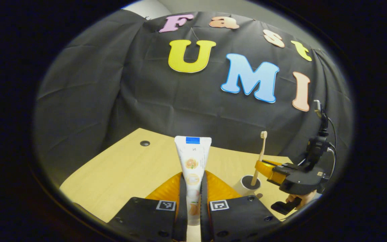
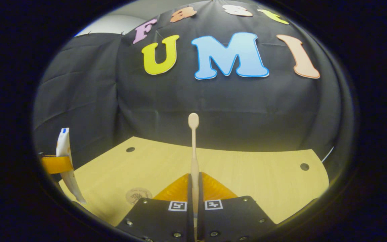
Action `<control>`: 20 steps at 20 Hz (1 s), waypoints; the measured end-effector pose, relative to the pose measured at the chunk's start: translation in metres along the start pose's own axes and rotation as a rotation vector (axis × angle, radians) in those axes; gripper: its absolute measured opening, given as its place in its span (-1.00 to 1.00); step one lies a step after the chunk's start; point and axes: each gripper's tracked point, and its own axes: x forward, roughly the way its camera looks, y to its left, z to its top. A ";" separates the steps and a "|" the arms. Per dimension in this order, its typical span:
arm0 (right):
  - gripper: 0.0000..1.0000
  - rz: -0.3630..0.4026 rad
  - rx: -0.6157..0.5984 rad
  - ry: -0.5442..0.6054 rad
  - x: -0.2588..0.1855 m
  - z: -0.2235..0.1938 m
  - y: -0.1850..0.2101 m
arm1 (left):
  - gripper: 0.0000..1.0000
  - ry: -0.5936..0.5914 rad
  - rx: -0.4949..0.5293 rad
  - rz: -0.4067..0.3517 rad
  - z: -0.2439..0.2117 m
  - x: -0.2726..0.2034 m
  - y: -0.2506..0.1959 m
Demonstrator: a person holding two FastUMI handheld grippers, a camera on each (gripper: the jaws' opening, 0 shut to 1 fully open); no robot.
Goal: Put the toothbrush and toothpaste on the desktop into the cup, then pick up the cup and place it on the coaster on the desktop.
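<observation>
In the left gripper view, the left tongs (image 1: 192,188) are closed on the toothpaste (image 1: 193,161), both fingers pressing its sides. The tube stands upright with its flat crimped end on top, held above the table (image 1: 126,168).

To the right in that view stands the cup (image 1: 247,185), upright on the table near its front edge. The toothbrush (image 1: 260,154) rises from the cup's mouth, tilted slightly, bristle end up. The right tongs (image 1: 264,168) grip the handle just above the cup's rim, and part of a hand (image 1: 302,199) shows under the tool's body. Whether the handle's lower end touches the cup's bottom is hard to tell from here.

In the right gripper view, the right tongs (image 2: 195,188) are closed on the toothbrush (image 2: 194,151), the handle pinched between both fingers and the head pointing straight up. At the left edge of that view the left tongs (image 2: 56,164) clamp the toothpaste (image 2: 66,164) around its middle, with the tube hanging above the table (image 2: 264,178). The round coaster (image 2: 138,194) lies flat on the table, between the tube and the right tongs.
</observation>
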 end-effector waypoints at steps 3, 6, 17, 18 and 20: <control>-0.90 0.003 -0.005 0.018 0.004 -0.007 -0.001 | -0.55 0.006 0.000 0.002 -0.001 0.001 -0.003; -0.90 -0.002 -0.005 0.049 0.008 -0.017 -0.005 | -0.55 0.010 0.004 -0.005 -0.004 0.004 -0.007; 0.26 -0.012 0.035 0.078 -0.018 -0.020 -0.015 | -0.55 0.023 0.010 -0.066 -0.009 0.018 -0.030; 0.48 -0.022 0.041 0.074 -0.023 -0.020 -0.019 | -0.55 0.022 0.006 -0.077 -0.009 0.022 -0.036; 0.76 -0.049 0.042 0.064 -0.036 -0.016 -0.030 | -0.55 0.020 -0.010 -0.107 -0.009 0.028 -0.048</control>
